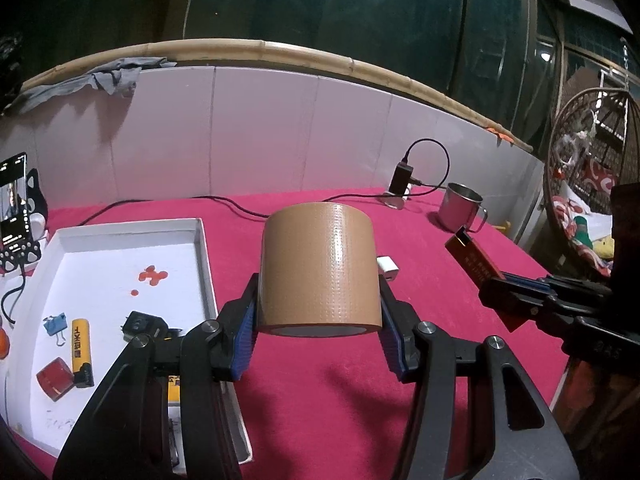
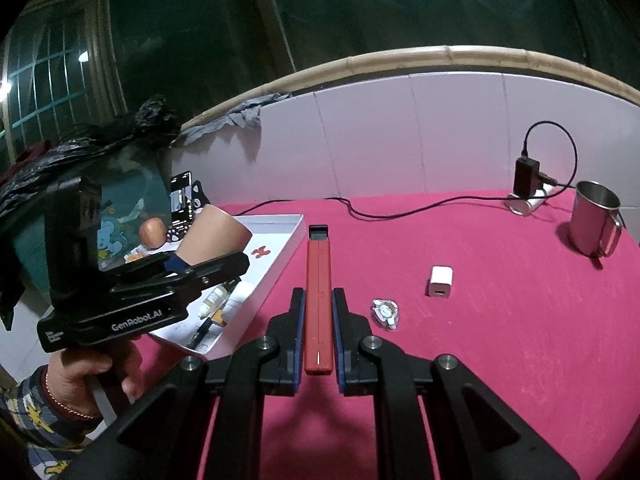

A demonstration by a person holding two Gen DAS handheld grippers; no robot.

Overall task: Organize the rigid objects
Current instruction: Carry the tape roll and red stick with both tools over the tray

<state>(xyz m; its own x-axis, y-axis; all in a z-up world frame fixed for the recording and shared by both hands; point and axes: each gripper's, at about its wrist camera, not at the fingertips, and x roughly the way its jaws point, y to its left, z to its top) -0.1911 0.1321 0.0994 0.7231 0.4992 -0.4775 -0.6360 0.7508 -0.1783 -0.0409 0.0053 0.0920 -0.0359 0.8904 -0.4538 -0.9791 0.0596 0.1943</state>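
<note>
My left gripper [image 1: 318,308] is shut on a brown tape roll [image 1: 318,268] and holds it above the pink tablecloth, just right of a white tray [image 1: 202,248]. The tray holds a yellow lighter [image 1: 80,344], a red box [image 1: 54,378], a blue binder clip [image 1: 54,324] and a black adapter [image 1: 142,326]. My right gripper [image 2: 319,322] is shut on a long red utility knife [image 2: 318,300] above the cloth; it also shows in the left wrist view [image 1: 480,266]. The tape roll [image 2: 212,232] and tray [image 2: 288,246] show at the left of the right wrist view.
A white charger cube [image 2: 440,281] and a small round trinket [image 2: 386,312] lie on the cloth. A steel mug [image 2: 594,224], a black plug with cable [image 2: 526,178] and a white wall stand at the back. A phone [image 1: 14,196] leans at the far left.
</note>
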